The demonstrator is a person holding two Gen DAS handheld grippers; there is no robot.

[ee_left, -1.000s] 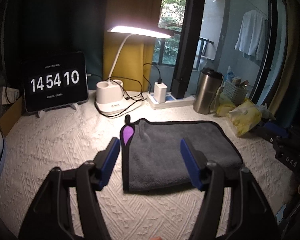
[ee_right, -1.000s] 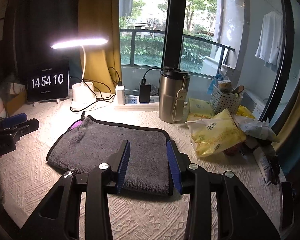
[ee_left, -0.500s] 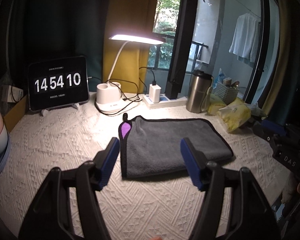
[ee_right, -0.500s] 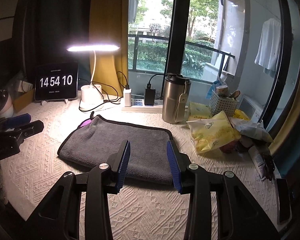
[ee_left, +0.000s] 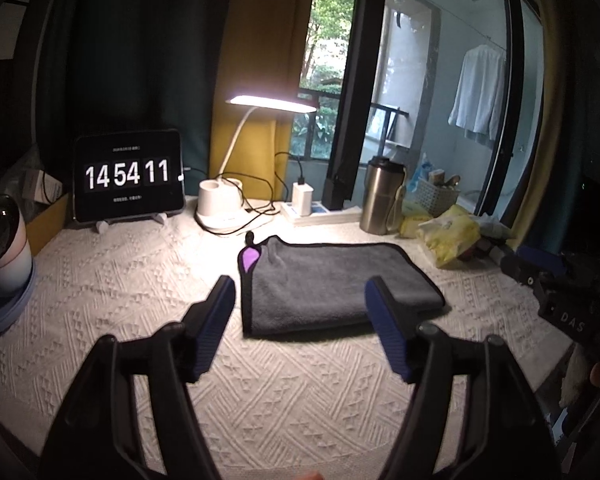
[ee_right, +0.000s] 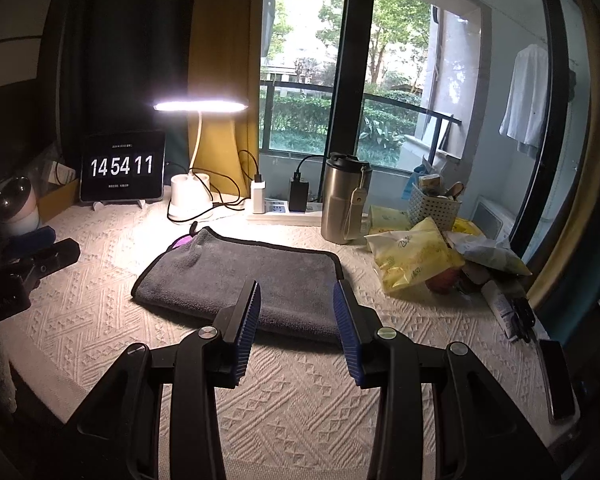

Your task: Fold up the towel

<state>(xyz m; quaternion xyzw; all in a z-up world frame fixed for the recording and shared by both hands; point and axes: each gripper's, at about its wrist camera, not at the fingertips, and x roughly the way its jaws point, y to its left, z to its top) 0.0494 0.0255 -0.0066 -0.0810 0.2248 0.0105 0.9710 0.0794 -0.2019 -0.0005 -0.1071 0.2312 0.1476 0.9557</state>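
A grey towel with black edging lies folded flat on the white textured tablecloth; a purple underside shows at its far left corner. It also shows in the right wrist view. My left gripper is open and empty, held above the cloth near the towel's near edge. My right gripper is open and empty, just short of the towel's near right edge. Neither touches the towel.
Behind the towel stand a lit desk lamp, a tablet clock, a power strip and a steel tumbler. Yellow snack bags and a basket crowd the right. A round pink device sits left.
Both grippers have pulled back and risen away from the towel, which now looks smaller and farther. The towel has not moved. The clock ticked to 14 54 11.
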